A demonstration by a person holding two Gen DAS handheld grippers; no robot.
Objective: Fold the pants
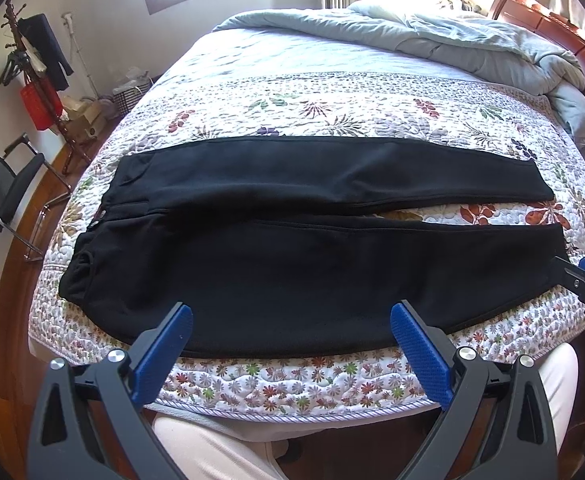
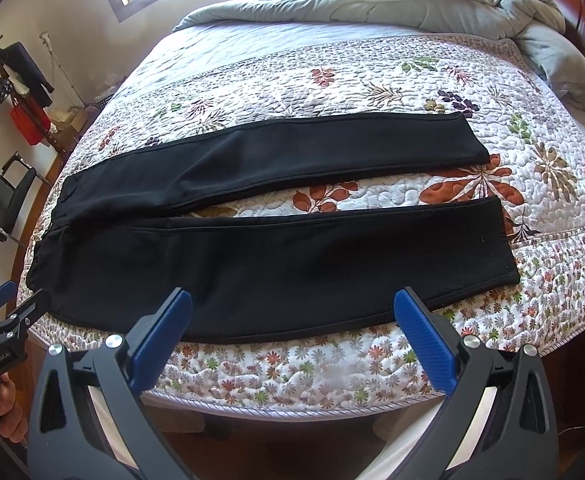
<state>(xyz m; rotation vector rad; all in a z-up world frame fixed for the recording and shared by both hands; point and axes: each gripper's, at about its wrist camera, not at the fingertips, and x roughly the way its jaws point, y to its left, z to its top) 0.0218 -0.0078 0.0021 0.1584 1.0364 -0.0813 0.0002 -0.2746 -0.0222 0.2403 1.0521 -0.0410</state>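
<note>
Black pants (image 1: 284,264) lie flat across the near end of the bed, waistband to the left, both legs running right with a narrow gap between them. In the right wrist view the pants (image 2: 276,264) show both cuffs at the right. My left gripper (image 1: 291,320) hovers open over the near leg's front edge, blue pads wide apart, holding nothing. My right gripper (image 2: 292,312) is open too, over the near leg's lower edge. The right gripper (image 1: 584,280) appears at the far right of the left wrist view, near the cuff.
A floral quilt (image 1: 332,116) covers the bed, with a grey duvet (image 1: 432,36) bunched at the far end by a wooden headboard (image 1: 532,16). A coat stand (image 1: 32,72) and a black chair (image 1: 4,188) stand on the floor at left. The person's light-trousered legs (image 1: 212,452) are below.
</note>
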